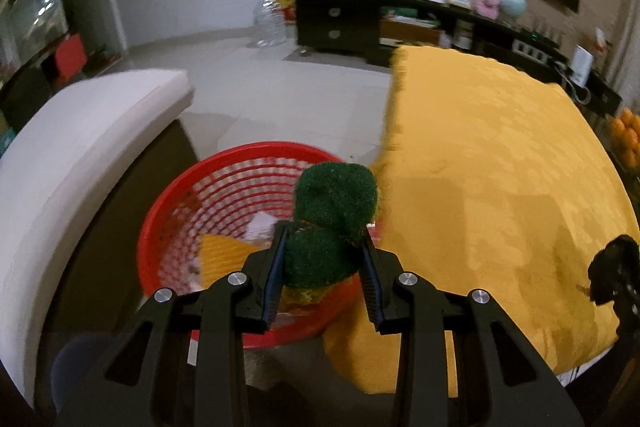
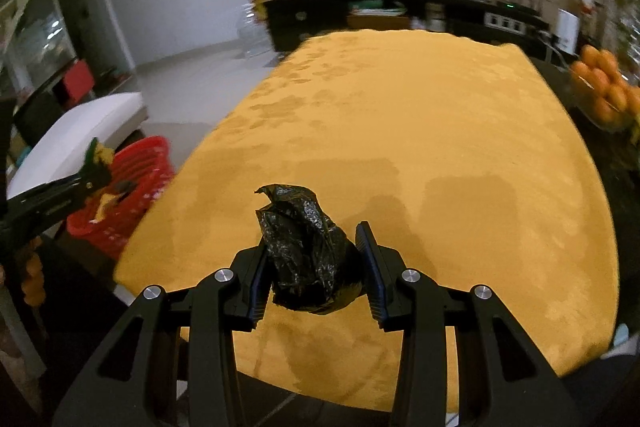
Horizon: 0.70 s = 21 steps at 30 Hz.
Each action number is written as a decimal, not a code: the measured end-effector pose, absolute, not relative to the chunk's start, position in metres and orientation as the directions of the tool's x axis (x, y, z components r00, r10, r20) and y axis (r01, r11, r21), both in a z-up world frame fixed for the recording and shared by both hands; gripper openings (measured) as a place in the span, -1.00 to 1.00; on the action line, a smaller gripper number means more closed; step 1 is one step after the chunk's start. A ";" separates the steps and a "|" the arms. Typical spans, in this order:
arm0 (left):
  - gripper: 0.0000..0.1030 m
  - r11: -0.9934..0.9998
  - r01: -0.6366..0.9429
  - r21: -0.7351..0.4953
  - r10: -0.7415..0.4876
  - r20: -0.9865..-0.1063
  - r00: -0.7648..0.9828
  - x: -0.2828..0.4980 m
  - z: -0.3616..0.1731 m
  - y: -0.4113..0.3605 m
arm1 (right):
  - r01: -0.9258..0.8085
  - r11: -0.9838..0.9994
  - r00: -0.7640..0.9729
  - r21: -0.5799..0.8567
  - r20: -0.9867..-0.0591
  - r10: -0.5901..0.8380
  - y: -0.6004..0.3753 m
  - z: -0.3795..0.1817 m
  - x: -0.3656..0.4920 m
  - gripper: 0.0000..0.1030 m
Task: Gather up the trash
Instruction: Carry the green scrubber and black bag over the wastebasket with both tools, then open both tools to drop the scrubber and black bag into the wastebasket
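Now left gripper (image 1: 323, 247) clamps green scourer (image 1: 332, 219) above red basket (image 1: 168, 211); right gripper (image 2: 314, 251) grips black bag (image 2: 306, 247)

Left gripper (image 1: 323, 239) and right gripper (image 2: 314, 241) clamped.

The left gripper (image 1: 324, 259) holds a green scouring pad (image 1: 332, 223) between its fingers. It is above the red basket (image 1: 224, 187), beside the yellow tablecloth (image 1: 500, 179).

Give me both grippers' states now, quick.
Left gripper: shut on the green scouring pad, over the red basket.
Right gripper: shut on the black plastic bag, over the yellow tablecloth.
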<state>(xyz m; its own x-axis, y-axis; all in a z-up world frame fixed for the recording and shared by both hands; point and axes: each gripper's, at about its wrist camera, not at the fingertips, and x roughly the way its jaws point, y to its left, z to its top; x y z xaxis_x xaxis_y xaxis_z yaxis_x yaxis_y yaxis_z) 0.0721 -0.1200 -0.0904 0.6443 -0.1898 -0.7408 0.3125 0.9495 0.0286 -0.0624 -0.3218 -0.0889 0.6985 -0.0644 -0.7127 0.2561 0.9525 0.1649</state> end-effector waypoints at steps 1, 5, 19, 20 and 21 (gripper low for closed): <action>-0.37 0.955 0.297 0.025 -0.181 -0.744 0.643 0.076 -0.091 -0.114 | 0.232 0.958 0.700 0.169 -0.712 -0.044 -0.315 -0.086 -0.055 -0.25; -0.37 0.976 0.217 0.017 -0.129 -0.758 0.639 0.097 -0.089 -0.086 | 0.146 0.972 0.708 0.186 -0.705 0.029 -0.288 -0.074 -0.025 -0.25; -0.37 0.991 0.129 -0.043 -0.113 -0.791 0.602 0.127 -0.099 -0.041 | -0.047 0.958 0.639 0.283 -0.729 0.247 -0.196 -0.074 0.090 -0.25; -0.37 0.991 0.126 -0.050 -0.116 -0.792 0.599 0.128 -0.100 -0.040 | -0.045 0.956 0.633 0.291 -0.732 0.253 -0.195 -0.075 0.096 -0.24; -0.36 0.991 0.124 -0.056 -0.119 -0.794 0.596 0.130 -0.101 -0.039 | -0.044 0.953 0.629 0.299 -0.733 0.259 -0.195 -0.076 0.099 -0.23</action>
